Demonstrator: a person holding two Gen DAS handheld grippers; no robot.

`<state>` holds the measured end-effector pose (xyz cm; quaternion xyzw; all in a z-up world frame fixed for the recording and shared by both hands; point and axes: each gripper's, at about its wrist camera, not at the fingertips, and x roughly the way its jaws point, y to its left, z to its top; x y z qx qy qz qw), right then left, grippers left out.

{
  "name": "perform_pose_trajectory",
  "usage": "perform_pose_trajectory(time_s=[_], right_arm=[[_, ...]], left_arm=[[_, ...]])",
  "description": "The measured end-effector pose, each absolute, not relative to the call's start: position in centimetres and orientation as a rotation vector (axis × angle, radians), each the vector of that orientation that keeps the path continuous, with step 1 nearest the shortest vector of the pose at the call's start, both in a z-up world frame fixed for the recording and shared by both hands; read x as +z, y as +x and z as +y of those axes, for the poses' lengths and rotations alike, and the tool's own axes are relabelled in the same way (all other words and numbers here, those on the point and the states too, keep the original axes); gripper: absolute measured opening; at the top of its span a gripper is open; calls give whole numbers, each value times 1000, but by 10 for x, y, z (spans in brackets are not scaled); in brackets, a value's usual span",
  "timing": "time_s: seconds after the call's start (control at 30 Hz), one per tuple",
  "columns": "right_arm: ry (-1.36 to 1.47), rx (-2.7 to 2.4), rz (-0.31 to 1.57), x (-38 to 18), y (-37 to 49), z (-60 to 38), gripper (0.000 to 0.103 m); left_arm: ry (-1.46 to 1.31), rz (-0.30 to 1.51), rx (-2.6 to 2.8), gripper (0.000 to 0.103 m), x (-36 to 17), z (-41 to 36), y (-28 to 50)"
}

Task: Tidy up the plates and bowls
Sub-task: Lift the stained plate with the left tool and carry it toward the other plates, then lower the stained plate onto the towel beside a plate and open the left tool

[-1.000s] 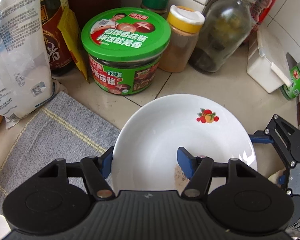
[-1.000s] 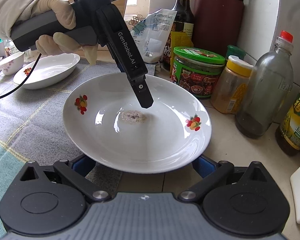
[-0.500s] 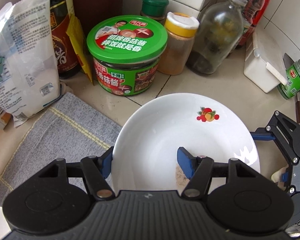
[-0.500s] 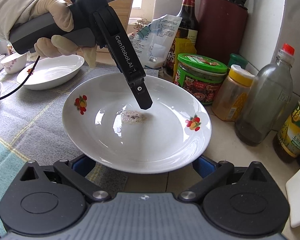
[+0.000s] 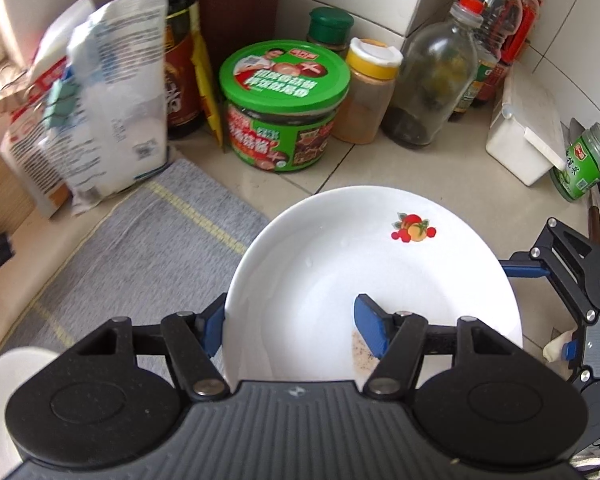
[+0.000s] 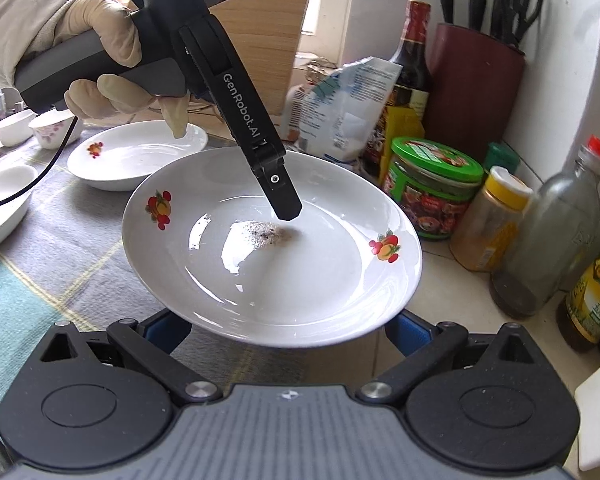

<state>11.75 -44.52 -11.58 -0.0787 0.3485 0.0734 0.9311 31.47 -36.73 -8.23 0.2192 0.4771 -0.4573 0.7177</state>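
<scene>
I am holding a white plate (image 5: 332,276) with fruit decals and a speckled smear. My left gripper (image 5: 290,326) is clamping its rim, 1 finger inside; my right gripper (image 6: 288,332) is sitting beneath it, grip unclear

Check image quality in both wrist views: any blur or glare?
Left wrist: white bag at left is motion-smeared, plate and tongs sharp, fisheye bends the edges. Right wrist: sharp throughout, window glare streaks on the plate, soft daylight.

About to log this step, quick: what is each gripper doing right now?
Left gripper: shut on the rim of the white plate, one finger inside, one outside.
Right gripper: fingers spread under the plate's near edge; grip cannot be told.
</scene>
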Motion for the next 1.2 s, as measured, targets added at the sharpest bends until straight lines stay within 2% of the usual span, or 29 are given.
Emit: perform_pose_trajectory(time_s=[0.57,1.2], right_arm=[[-152,192,747,-121,105,-390,103],[-168,142,782,-134,98,-373,103]], left_arm=[[473,1078,-975,64,-100,-305,295],[498,1074,-998,65,-116,-304,296]])
